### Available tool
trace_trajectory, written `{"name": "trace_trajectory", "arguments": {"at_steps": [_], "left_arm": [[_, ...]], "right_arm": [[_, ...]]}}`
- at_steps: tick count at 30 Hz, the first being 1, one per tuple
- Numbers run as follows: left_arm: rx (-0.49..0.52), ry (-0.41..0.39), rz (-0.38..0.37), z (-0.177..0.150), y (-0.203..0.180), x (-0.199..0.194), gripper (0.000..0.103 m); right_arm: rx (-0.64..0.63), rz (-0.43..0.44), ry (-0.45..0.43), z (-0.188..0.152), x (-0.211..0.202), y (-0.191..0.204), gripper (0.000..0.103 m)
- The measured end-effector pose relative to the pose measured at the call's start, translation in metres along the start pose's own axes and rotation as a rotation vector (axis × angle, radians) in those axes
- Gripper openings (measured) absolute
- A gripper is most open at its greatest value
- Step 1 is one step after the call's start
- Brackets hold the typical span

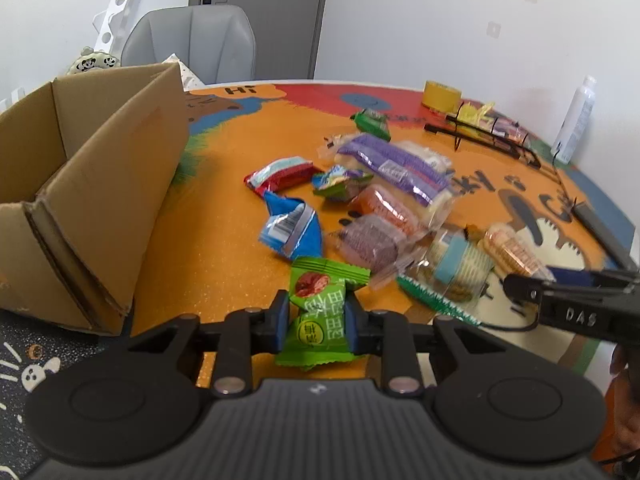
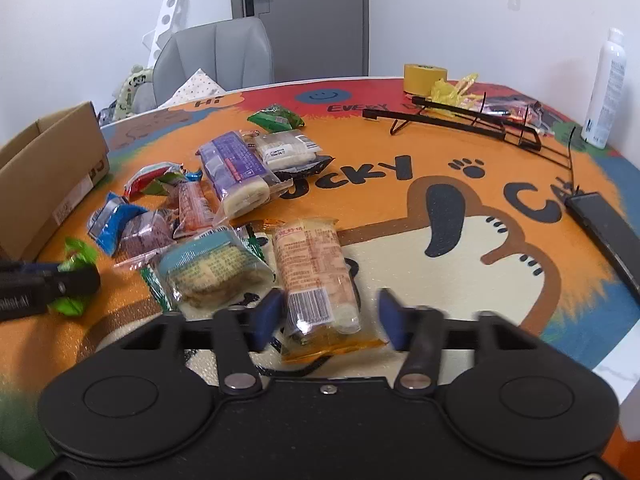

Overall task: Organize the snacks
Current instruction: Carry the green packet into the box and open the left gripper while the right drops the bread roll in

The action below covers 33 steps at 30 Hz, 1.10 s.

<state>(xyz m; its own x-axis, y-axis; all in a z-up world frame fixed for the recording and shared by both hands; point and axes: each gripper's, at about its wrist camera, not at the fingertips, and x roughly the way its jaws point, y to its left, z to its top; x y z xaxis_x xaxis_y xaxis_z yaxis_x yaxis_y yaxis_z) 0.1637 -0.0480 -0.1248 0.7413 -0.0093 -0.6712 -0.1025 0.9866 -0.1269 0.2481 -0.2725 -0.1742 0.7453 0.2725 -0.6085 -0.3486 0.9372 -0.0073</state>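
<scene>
My left gripper (image 1: 316, 320) is shut on a green snack packet (image 1: 320, 304), which stands up between the blue pads just above the orange table mat (image 1: 224, 184). An open cardboard box (image 1: 80, 184) lies to its left. In the right wrist view the same gripper (image 2: 48, 284) shows at the left edge with the green packet (image 2: 74, 256). My right gripper (image 2: 330, 318) is open around the near end of an orange-wrapped cracker pack (image 2: 316, 276) that lies on the mat. Its right pad stands apart from the pack. Its tip (image 1: 532, 284) also enters the left wrist view.
Several loose snacks lie in a pile mid-table, among them a purple pack (image 2: 236, 164) and a blue packet (image 1: 292, 228). At the back right are a yellow tape roll (image 2: 424, 76), a black wire rack (image 2: 472, 124) and a white bottle (image 2: 608, 88). A grey chair (image 2: 216, 56) stands behind.
</scene>
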Motion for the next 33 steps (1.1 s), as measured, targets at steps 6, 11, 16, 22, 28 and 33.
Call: {"name": "trace_trajectory", "arguments": {"at_steps": [6,11,16,22,28,33], "left_arm": [[0.019,-0.039,-0.01,0.007,-0.004,-0.014,0.027],[0.03,-0.074,0.0,0.016,0.0,-0.028,0.027],[0.029,-0.103,-0.002,0.026,0.008,-0.042,0.027],[0.04,-0.102,0.019,0.037,0.018,-0.051,0.027],[0.043,-0.116,0.009,0.048,0.028,-0.065,0.026],[0.04,-0.152,-0.009,0.057,0.034,-0.08,0.027]], "right_arm": [[0.072,0.049,-0.024,0.005,-0.011,-0.009,0.034],[0.11,0.066,-0.063,0.016,-0.023,-0.011,0.034],[0.093,0.081,-0.09,0.027,-0.032,0.0,0.034],[0.068,0.085,-0.104,0.039,-0.037,0.016,0.034],[0.051,0.097,-0.117,0.049,-0.045,0.033,0.034],[0.028,0.101,-0.143,0.06,-0.053,0.049,0.034]]}}
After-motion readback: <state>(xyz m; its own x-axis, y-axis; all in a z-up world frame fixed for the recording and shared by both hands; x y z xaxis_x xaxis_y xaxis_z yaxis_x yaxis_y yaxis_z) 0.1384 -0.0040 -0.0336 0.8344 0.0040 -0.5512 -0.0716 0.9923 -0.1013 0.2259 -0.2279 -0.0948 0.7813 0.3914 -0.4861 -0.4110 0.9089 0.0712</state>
